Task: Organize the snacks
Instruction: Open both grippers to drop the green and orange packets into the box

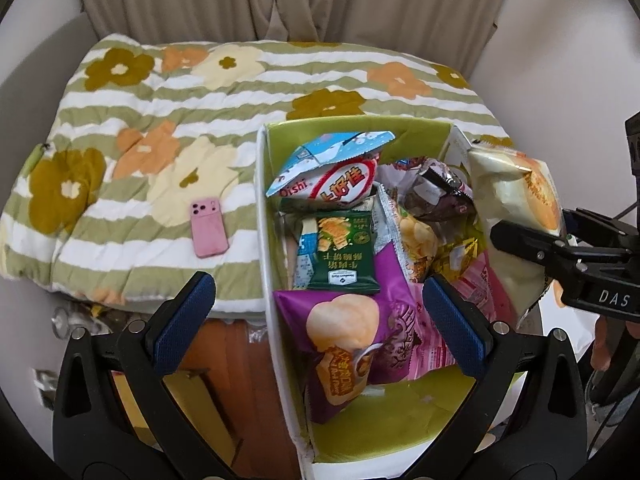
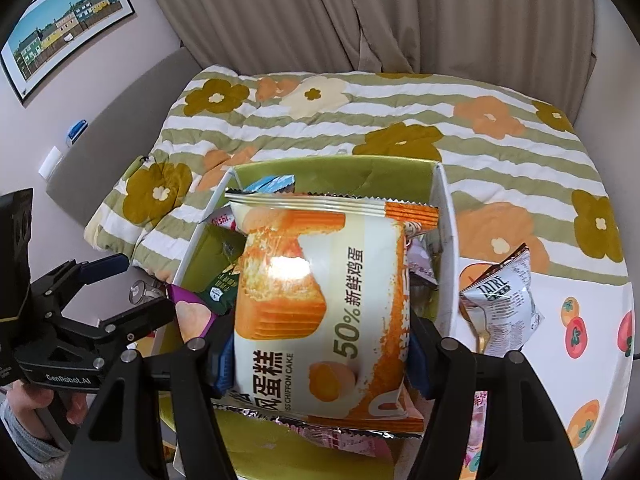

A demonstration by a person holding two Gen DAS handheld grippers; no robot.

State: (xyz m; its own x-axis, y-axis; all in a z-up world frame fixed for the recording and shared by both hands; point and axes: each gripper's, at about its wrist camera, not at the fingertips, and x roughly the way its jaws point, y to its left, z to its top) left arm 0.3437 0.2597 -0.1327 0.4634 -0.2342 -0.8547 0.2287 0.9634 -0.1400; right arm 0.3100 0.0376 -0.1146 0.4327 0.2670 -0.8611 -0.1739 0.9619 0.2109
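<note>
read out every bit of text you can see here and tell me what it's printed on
"50% 新鲜鸡蛋", "CHIFFON CAKE": chiffon cake packet, held by right gripper.
"Oishi", "上好佳": blue-white bag.
"DAS": right gripper's body.
"GenRobot.AI": left gripper.
"TAYRE" (uncertain): silver packet.
Green packet text: too small.

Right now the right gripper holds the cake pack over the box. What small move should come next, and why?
Probably lower the cake pack a little and open the right gripper. The pack already hangs above the box, which holds other snacks, and the left gripper is open and holds nothing, so it need not help.
</note>
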